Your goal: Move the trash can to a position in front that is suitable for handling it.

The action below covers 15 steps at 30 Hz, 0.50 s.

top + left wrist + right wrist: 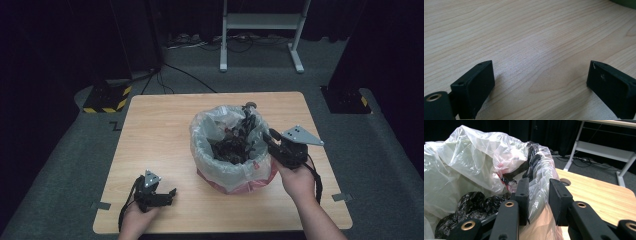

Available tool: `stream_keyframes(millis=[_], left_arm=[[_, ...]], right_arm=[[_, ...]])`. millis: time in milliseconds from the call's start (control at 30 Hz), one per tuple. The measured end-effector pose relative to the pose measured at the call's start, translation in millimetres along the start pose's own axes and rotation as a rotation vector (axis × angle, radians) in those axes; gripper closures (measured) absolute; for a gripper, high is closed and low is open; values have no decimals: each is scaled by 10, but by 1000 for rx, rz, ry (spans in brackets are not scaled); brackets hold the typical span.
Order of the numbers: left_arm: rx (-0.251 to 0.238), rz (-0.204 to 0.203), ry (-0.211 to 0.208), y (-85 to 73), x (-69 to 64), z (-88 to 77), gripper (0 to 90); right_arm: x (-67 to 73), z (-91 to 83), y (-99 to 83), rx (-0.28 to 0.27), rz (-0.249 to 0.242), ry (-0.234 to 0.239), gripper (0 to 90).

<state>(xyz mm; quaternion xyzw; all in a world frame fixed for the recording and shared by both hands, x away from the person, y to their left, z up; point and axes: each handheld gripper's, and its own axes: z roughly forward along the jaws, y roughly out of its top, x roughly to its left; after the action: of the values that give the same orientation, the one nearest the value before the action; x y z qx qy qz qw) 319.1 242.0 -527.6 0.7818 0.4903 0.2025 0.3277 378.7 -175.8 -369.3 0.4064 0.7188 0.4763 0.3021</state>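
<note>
The bag rim [539, 182] is straddled by the right gripper [537, 202], its jaws not clearly pinching it; the left gripper [540, 85] is held released on the counter [524, 37], farther off.

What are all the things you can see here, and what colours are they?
table: one, light wood, middle of the room
bin: one, red, on the table right of centre
clear bag: one, whitish see-through, lining the bin
black bag: one, crumpled, inside the liner
stand: one, white metal, on the floor behind the table
left gripper: one, black, jaws wide apart over bare tabletop
right gripper: one, black, jaws astride the liner's rim; grip not clear
hands: two, one on each gripper
</note>
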Motion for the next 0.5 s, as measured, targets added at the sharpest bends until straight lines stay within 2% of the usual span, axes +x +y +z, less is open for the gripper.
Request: stream_keyframes(millis=[400, 500], left_arm=[[2, 1, -1, 1, 1, -2, 76], [2, 1, -1, 1, 1, -2, 76]], right_arm=[[258, -85, -49, -27, -29, 46, 694], [297, -94, -53, -30, -42, 45, 695]])
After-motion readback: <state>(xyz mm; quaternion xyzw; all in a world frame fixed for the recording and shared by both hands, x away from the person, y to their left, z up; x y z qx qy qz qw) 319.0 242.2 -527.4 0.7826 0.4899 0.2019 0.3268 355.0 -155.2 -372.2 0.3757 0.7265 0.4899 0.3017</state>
